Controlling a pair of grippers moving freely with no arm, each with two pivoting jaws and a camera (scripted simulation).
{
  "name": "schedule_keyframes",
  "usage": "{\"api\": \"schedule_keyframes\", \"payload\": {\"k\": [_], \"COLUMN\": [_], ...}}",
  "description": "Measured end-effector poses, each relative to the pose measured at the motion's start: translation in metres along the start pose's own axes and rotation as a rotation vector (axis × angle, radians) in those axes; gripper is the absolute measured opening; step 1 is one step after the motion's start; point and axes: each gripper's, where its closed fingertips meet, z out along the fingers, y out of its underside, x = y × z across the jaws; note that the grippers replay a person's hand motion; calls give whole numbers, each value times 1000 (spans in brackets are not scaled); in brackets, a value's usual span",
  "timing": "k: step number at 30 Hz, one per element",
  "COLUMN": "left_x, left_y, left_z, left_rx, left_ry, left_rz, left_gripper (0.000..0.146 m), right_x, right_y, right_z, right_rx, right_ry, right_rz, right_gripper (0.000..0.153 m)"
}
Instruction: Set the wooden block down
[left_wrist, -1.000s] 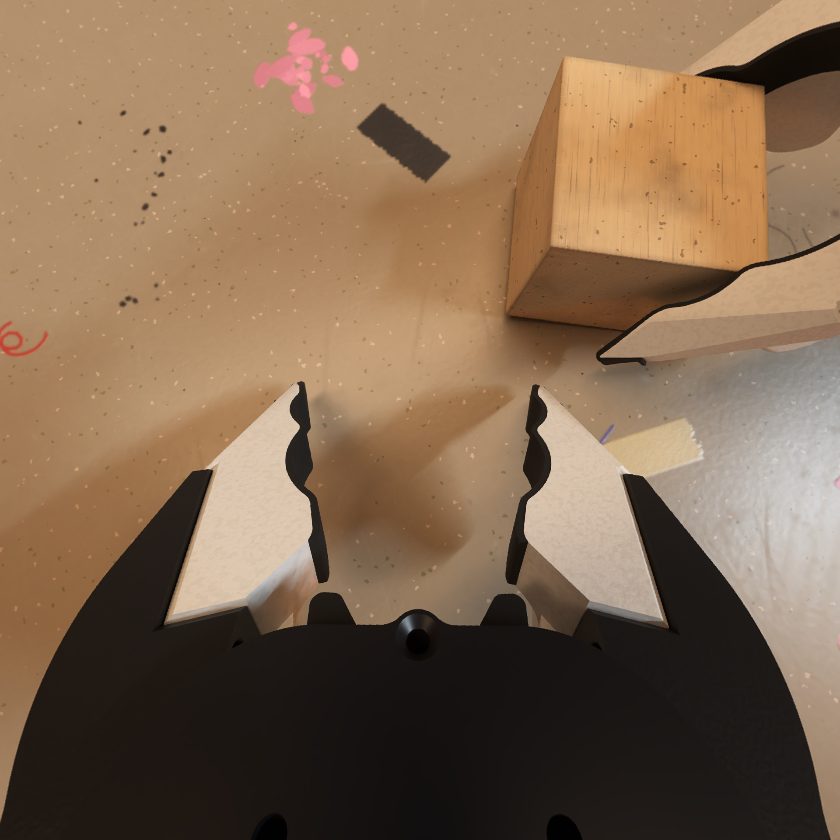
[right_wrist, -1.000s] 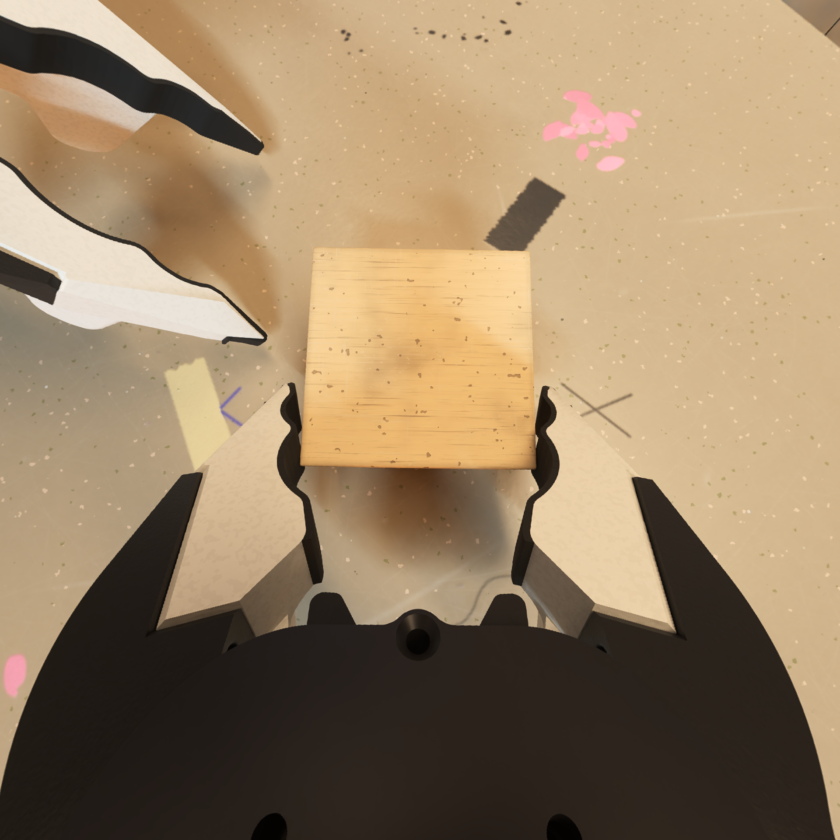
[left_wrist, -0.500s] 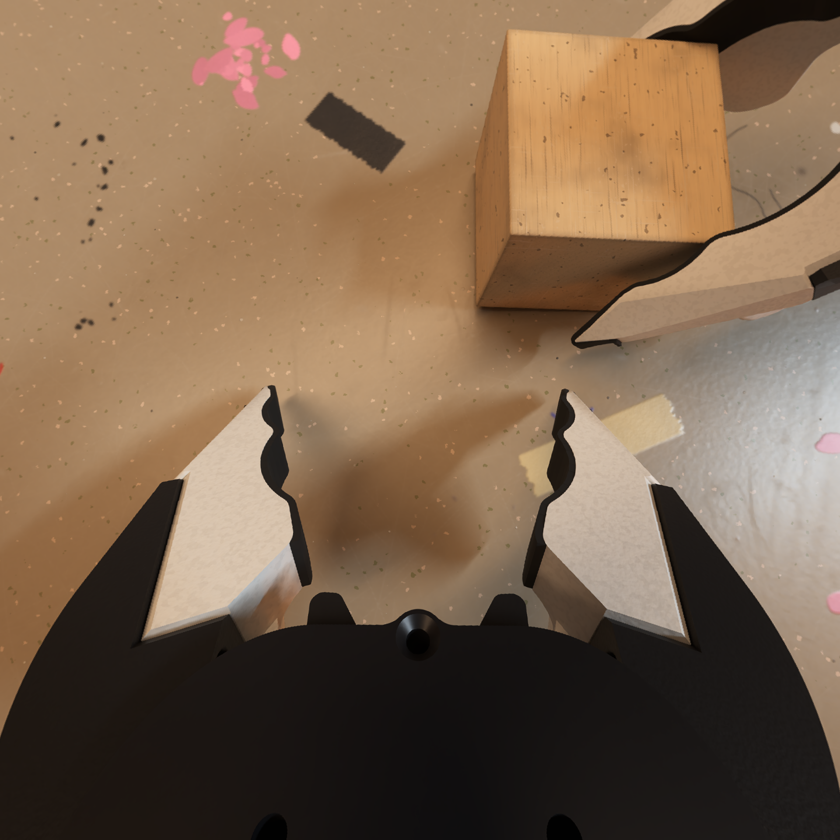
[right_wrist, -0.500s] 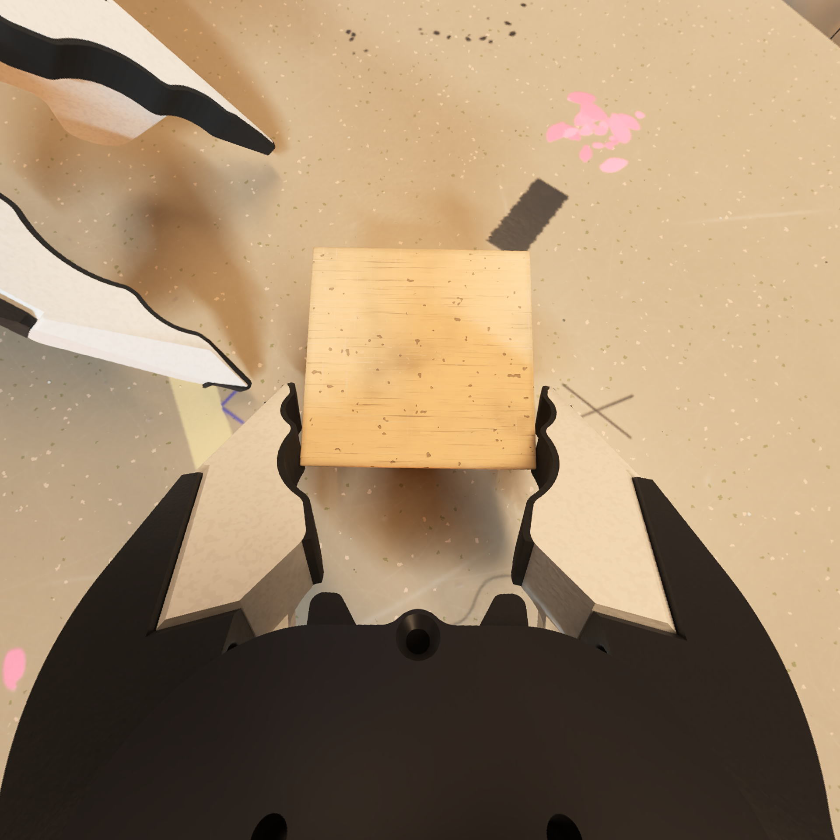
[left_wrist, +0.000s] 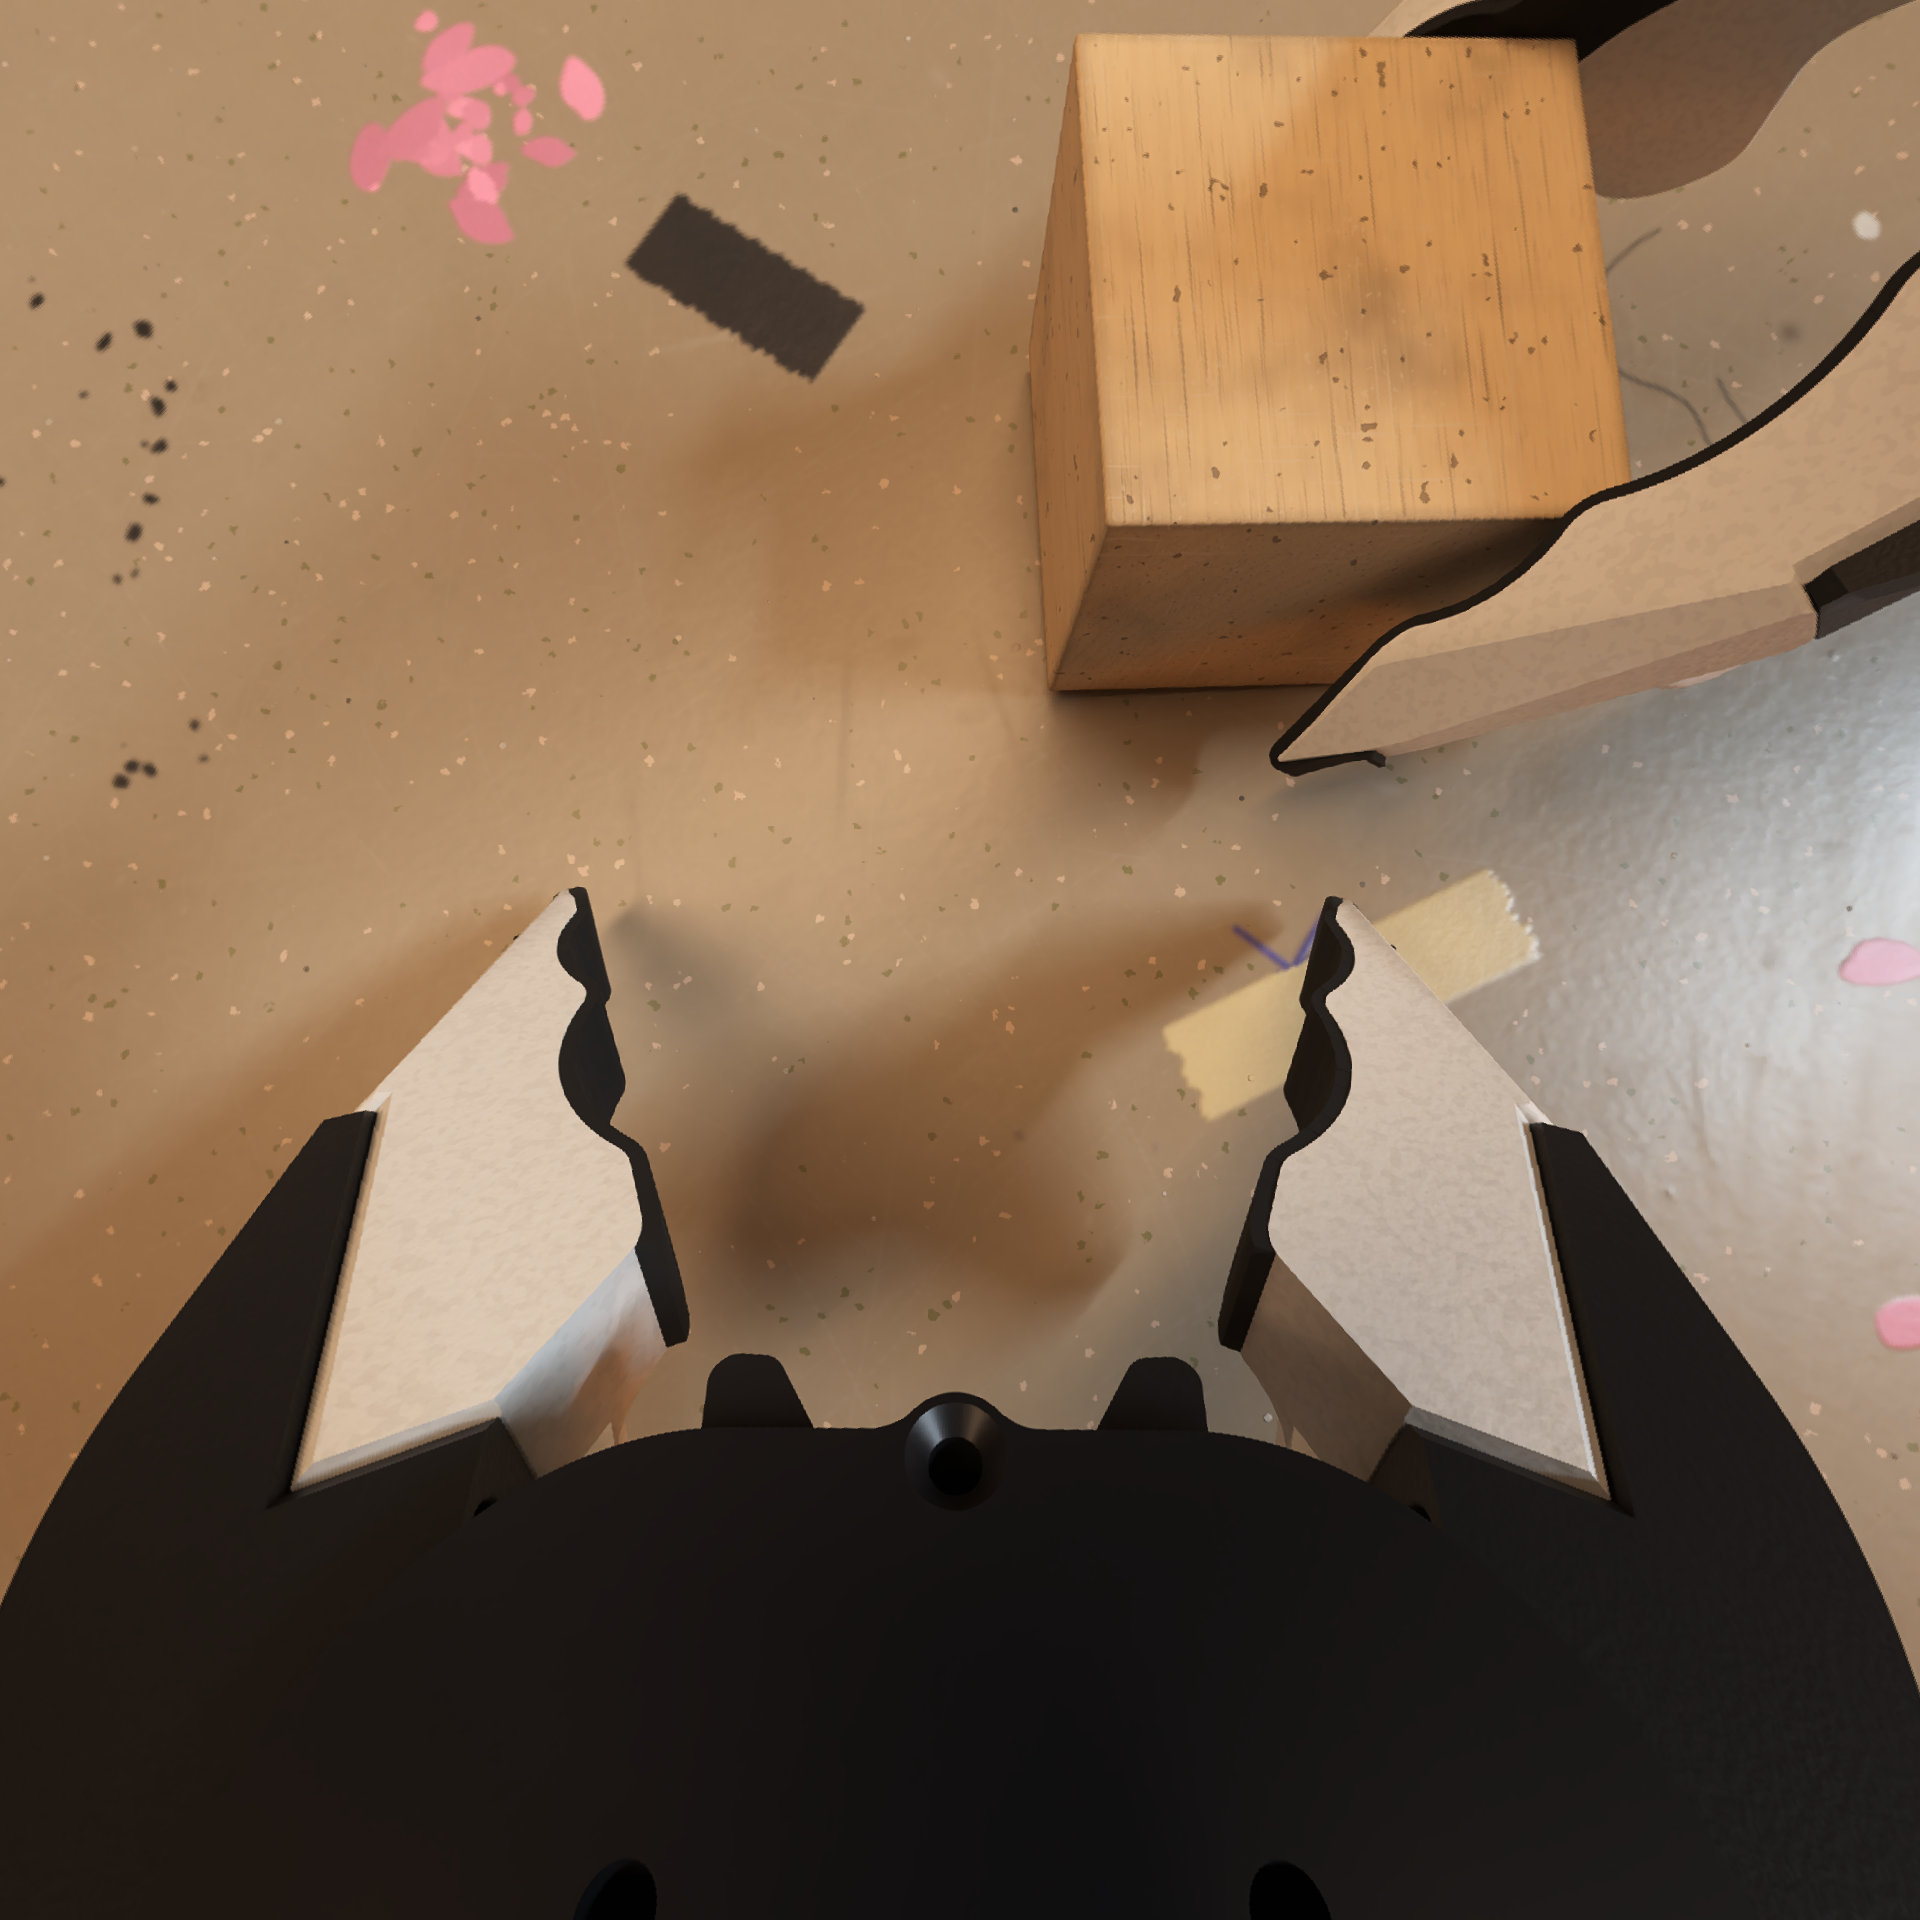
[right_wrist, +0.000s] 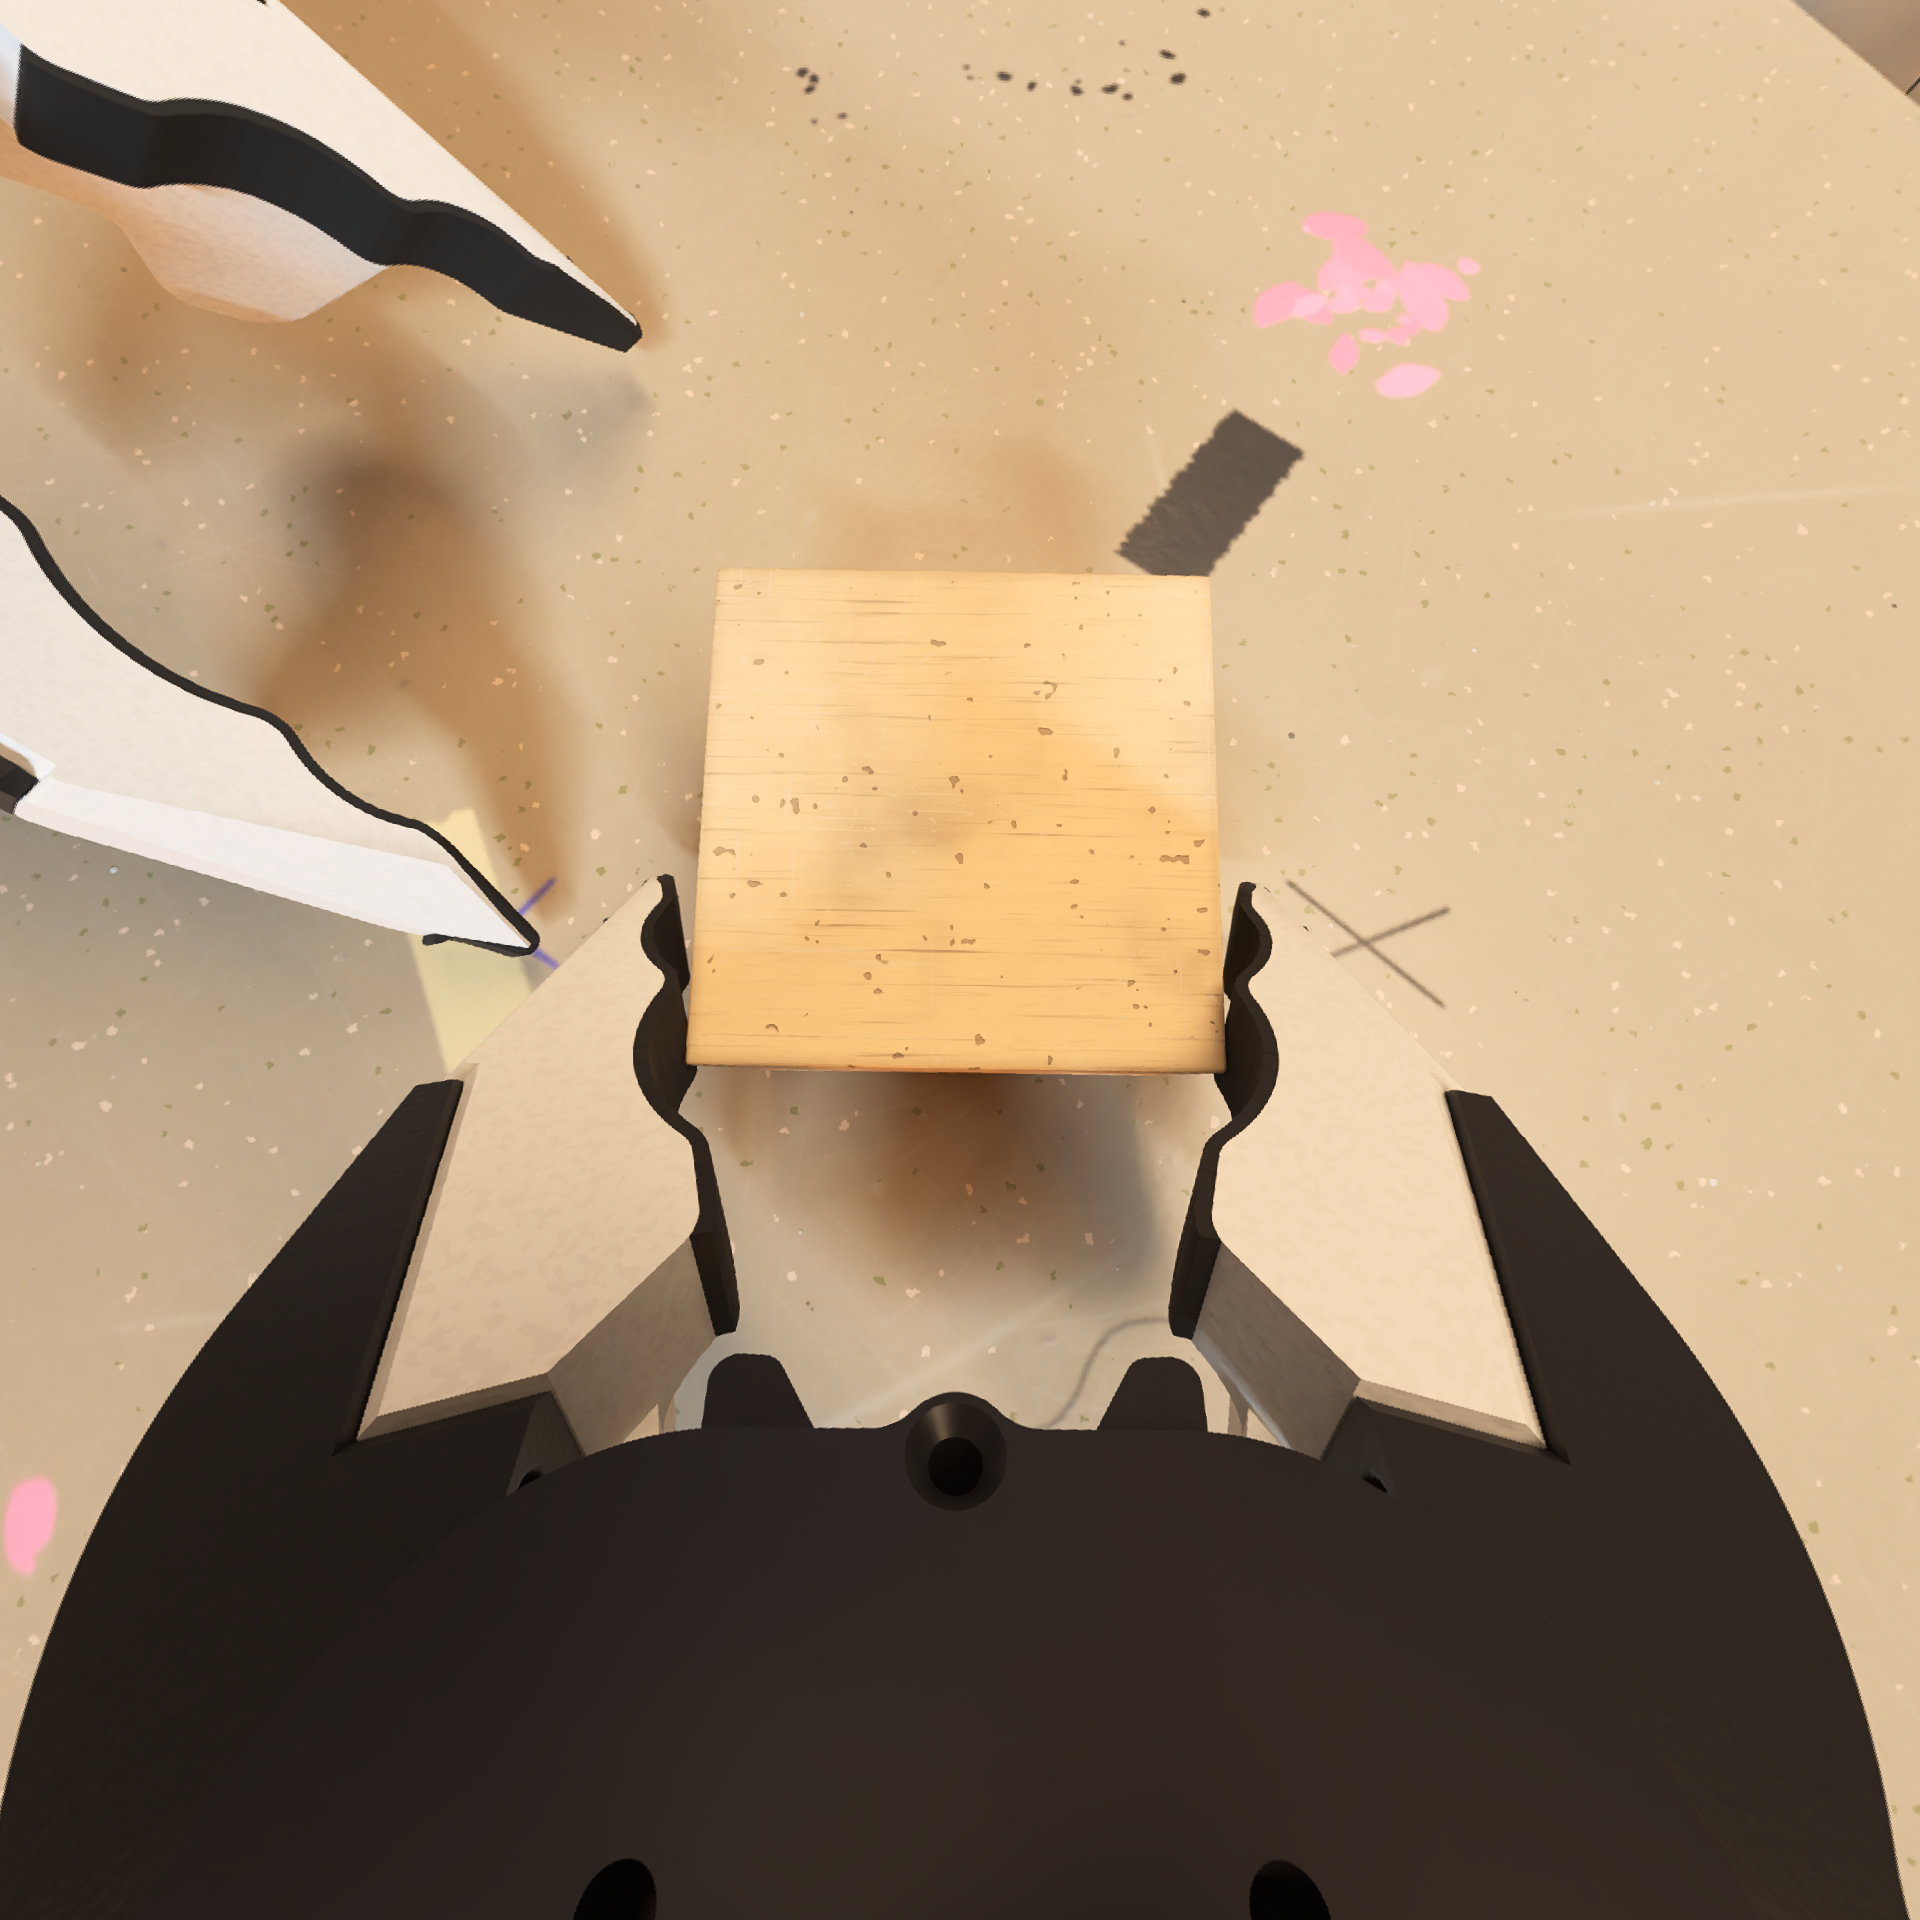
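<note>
The wooden block (right_wrist: 956, 821) is a light cube that seems to rest on the speckled tan table (right_wrist: 1558, 1039). It also shows in the left wrist view (left_wrist: 1330, 312), with its base on the table. My right gripper (right_wrist: 956, 888) is shut on the block, one pad against each side near its near edge. One of its fingers (left_wrist: 1621, 613) shows in the left wrist view. My left gripper (left_wrist: 956, 904) is open wide and empty, low over the table, to the left of the block. Its fingers (right_wrist: 208, 821) show at the upper left of the right wrist view.
Flat marks lie on the table: a black tape strip (left_wrist: 743, 286), a pink splatter (left_wrist: 468, 125), a yellow tape strip (left_wrist: 1351, 1008), a thin cross (right_wrist: 1382, 940) and black specks (left_wrist: 135, 416). A table edge shows at the far right (right_wrist: 1870, 94).
My left gripper's jaws have opened wider and it has shifted a little relative to the block. The right gripper and the block have not moved.
</note>
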Motion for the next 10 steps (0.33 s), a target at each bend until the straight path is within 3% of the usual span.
{"api": "schedule_keyframes", "payload": {"k": [10], "left_x": [1], "left_y": [0], "left_z": [0], "left_rx": [2], "left_ry": [4], "left_rz": [7], "left_gripper": [131], "right_x": [0], "right_y": [0], "right_z": [0], "right_rx": [0], "right_ry": [0], "right_rz": [-1], "right_gripper": [104]}}
